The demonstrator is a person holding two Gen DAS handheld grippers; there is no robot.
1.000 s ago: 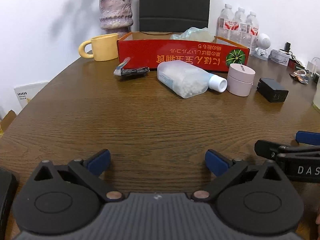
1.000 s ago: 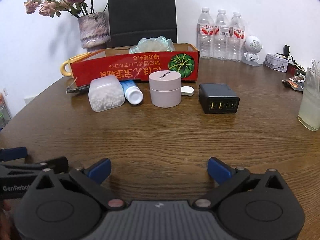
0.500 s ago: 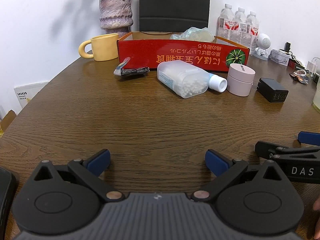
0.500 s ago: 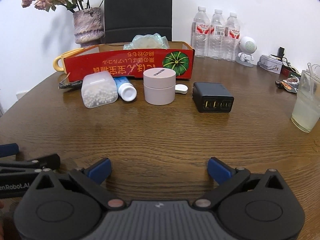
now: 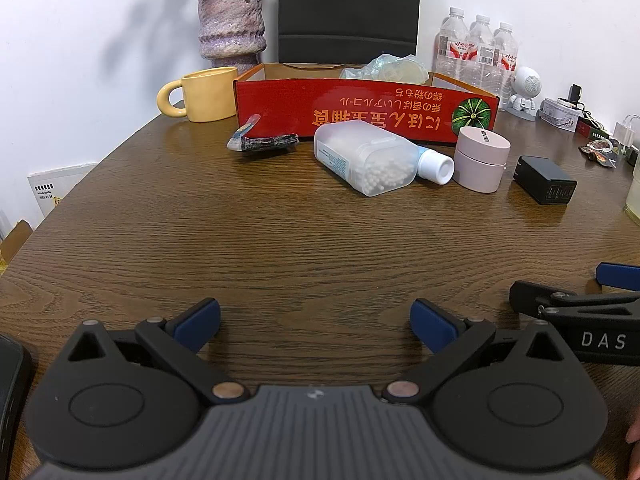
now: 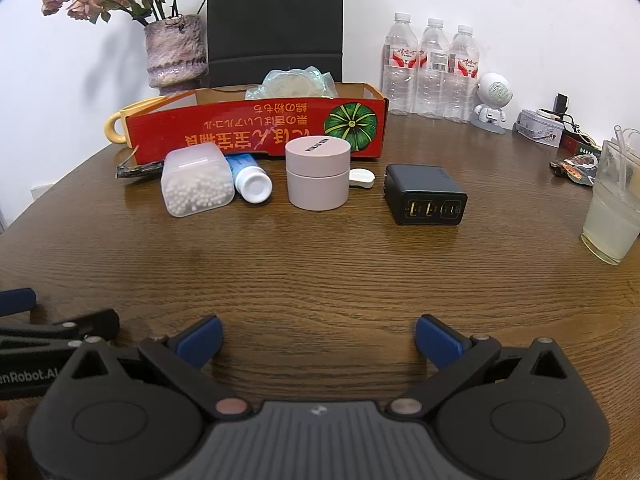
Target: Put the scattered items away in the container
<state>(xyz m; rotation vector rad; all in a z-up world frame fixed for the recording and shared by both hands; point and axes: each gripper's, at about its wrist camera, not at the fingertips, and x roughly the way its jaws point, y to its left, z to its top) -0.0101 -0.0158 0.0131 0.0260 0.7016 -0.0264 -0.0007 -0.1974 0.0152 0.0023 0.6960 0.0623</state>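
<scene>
Red cardboard, the box point(image 6: 256, 130) stands at the far side of the wooden table point(image 6: 320, 272), a crumpled plastic bag point(image 6: 294, 82) already inside. Just before its front wall lie the cotton-swab case point(image 6: 196, 182), a small blue bottle point(image 6: 250, 180), the pink jar point(image 6: 318, 174), a dark wrapper point(image 5: 264, 142) and the black charger point(image 6: 426, 198).

Both claws, left gripper point(image 5: 316, 322) and right gripper point(image 6: 318, 338), hang spread and empty, well short of them.

Risks, as I judge: the bottle may roll when nudged, and the jar's smooth, wide wall could slip from a shallow pinch.

The box carries upside-down Japanese print; the jar's lid lettering is too small to read.
</scene>
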